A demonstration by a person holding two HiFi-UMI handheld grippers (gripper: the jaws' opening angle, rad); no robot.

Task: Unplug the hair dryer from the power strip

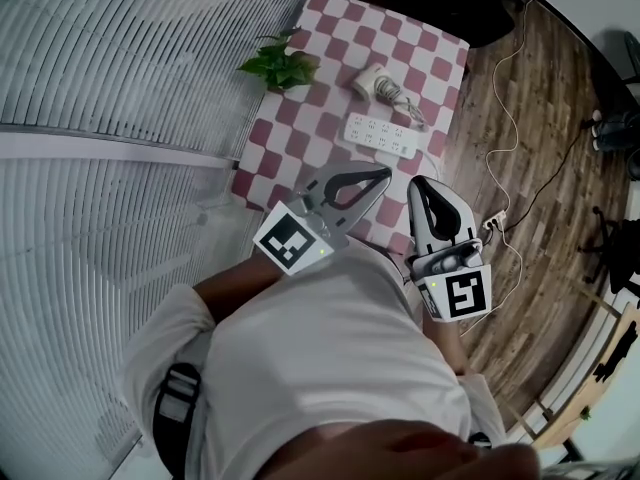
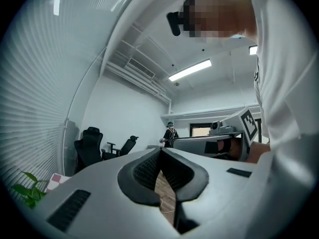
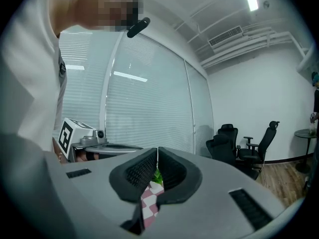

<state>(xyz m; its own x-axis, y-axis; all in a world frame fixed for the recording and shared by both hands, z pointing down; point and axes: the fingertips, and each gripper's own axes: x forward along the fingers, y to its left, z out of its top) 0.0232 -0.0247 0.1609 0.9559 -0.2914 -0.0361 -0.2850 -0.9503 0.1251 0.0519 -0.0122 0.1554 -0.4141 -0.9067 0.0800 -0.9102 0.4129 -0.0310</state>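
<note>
**Head view, looking steeply down.** Your left gripper (image 1: pixel 383 174) and right gripper (image 1: pixel 424 184) hang side by side close to your chest, over the near edge of the bench (image 1: pixel 300 143), which carries a red-and-white checked cloth. Both point level, out across the room rather than at the bench. In each gripper view the jaws are closed tip to tip and hold nothing. Only floor shows through the slot below the left tips (image 2: pixel 160 151), and only cloth and a leaf below the right tips (image 3: pixel 157 151).

The power strip (image 1: pixel 381 135) lies near the middle of the bench, beyond and below both pairs of jaws. It is a flat white bar. Its long axis runs across the bench from left to right, with the right end angled slightly toward you. Just beyond it lies what appears to be the hair dryer (image 1: pixel 368 79), a small white body. Its grey cord (image 1: pixel 402 106) is bunched between it and the strip's right end. The plug is too small to make out, so you cannot tell whether it is seated. A potted plant (image 1: pixel 281 66) stands at the far left corner, well apart.

By this layout, the right gripper is nearer the strip's right end, where the cord leads. The left is better placed to steady the strip. Either must first tip down toward the bench.
</note>
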